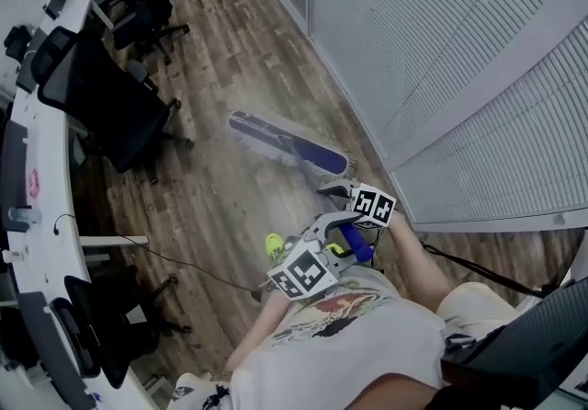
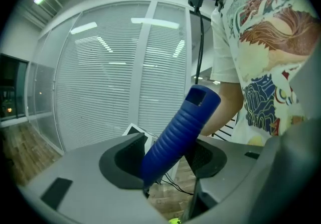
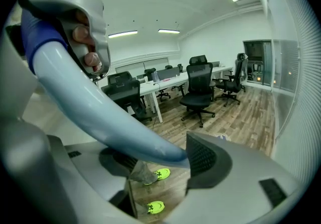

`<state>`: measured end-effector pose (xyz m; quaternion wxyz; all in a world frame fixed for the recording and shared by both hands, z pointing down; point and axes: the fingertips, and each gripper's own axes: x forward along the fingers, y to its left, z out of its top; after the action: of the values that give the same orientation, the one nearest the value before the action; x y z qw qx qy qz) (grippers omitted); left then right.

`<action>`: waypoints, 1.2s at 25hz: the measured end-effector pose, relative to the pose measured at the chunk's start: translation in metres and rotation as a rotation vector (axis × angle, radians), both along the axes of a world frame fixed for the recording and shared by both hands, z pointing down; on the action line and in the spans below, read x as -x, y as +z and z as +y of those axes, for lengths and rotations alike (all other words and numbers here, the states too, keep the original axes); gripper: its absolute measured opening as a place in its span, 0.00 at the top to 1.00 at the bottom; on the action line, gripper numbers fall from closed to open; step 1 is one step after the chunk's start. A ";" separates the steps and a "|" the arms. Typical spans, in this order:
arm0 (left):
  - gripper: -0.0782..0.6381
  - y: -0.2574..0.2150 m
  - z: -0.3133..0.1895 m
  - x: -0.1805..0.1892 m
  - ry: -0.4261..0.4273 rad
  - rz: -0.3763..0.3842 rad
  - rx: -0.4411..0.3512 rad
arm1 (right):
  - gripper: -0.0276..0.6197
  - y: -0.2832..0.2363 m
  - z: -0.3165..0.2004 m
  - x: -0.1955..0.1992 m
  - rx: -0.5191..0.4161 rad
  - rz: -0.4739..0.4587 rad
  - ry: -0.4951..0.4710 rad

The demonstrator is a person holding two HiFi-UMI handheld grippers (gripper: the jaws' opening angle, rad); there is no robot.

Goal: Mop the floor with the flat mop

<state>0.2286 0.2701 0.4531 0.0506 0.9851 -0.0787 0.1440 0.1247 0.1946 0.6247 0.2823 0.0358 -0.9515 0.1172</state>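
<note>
The flat mop's blue-edged head (image 1: 288, 143) lies blurred on the wood floor ahead of me, near the glass wall. Its pale pole runs back to a ribbed blue grip (image 1: 355, 244) between my two hands. My left gripper (image 1: 317, 250) is the lower one with the marker cube. In the left gripper view the blue grip (image 2: 176, 130) stands slanted between the dark pads (image 2: 125, 160) of my left gripper (image 2: 165, 162), clamped. My right gripper (image 1: 356, 215) sits higher on the pole. In the right gripper view the pale pole (image 3: 100, 110) crosses my right gripper (image 3: 160, 160) and presses the right pad (image 3: 203, 157).
White desks and black office chairs (image 1: 110, 109) line the left side. A glass wall with blinds (image 1: 441, 50) runs along the right. A thin cable (image 1: 184, 266) lies on the floor by my neon-green shoe (image 1: 274, 243). Another black chair (image 1: 101, 330) stands at lower left.
</note>
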 end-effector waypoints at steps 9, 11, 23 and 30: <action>0.58 -0.004 0.013 -0.069 -0.143 0.116 -0.045 | 0.58 -0.003 0.026 -0.061 0.003 -0.027 -0.080; 0.58 -0.011 0.003 -0.068 -0.167 0.138 -0.066 | 0.58 -0.012 0.017 -0.059 0.000 -0.060 -0.075; 0.58 -0.002 -0.009 -0.073 -0.196 0.113 -0.064 | 0.58 0.001 0.012 -0.061 -0.023 -0.028 -0.236; 0.58 -0.002 -0.050 -0.060 -0.201 0.125 -0.075 | 0.58 0.002 -0.029 -0.048 -0.023 -0.033 -0.223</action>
<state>0.2889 0.2197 0.4514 0.0325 0.9806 -0.1789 0.0733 0.1730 0.1652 0.6265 0.2776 -0.0689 -0.9553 0.0747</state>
